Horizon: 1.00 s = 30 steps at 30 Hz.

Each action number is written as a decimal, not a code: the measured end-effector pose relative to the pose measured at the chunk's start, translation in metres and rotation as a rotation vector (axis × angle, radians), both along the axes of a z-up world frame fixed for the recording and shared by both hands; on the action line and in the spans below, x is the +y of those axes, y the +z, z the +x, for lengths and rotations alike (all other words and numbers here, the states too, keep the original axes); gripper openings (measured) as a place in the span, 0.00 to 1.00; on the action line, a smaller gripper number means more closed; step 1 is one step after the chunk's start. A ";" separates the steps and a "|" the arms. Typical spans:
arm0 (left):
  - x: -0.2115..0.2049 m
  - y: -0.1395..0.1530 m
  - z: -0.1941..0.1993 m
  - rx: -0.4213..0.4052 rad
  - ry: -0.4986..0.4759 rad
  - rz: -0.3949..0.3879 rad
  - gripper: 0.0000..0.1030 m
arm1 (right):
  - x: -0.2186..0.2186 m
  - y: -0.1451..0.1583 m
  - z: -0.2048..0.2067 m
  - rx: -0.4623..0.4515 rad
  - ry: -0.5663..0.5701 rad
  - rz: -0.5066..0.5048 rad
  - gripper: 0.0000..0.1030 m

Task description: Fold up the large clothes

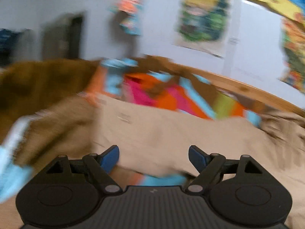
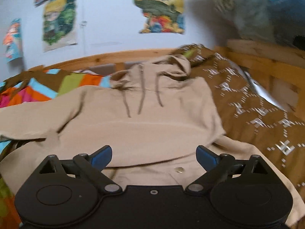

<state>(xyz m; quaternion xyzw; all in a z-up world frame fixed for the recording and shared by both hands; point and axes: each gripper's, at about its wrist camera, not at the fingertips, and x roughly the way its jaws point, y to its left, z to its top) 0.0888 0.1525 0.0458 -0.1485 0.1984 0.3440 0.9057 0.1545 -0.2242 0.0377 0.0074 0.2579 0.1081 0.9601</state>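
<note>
A beige hoodie lies spread on the bed, hood toward the wooden headboard, drawstrings hanging down its chest. Its lower part looks folded up over the body, with a metal snap showing near me. My right gripper hovers over the near edge of the hoodie, open, nothing between its blue pads. In the blurred left wrist view the same beige hoodie fills the foreground. My left gripper is open above it, holding nothing.
The bed carries a brown patterned blanket on the right and a bright striped cover on the left. A wooden bed frame runs behind. Posters hang on the white wall. A grey-blue garment hangs at upper right.
</note>
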 end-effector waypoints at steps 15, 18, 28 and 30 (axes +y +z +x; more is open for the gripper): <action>0.023 -0.002 0.000 0.046 0.119 -0.077 0.20 | -0.002 -0.017 0.001 0.066 0.044 0.125 0.99; 0.010 0.010 -0.002 0.014 0.078 -0.014 0.13 | -0.002 -0.016 0.000 0.067 0.044 0.129 0.99; -0.049 0.112 0.053 -0.222 -0.308 0.188 0.06 | -0.005 -0.008 -0.004 0.043 0.051 0.146 0.99; -0.076 0.133 0.070 -0.266 -0.423 0.226 0.06 | -0.006 -0.008 -0.005 0.037 0.048 0.149 0.99</action>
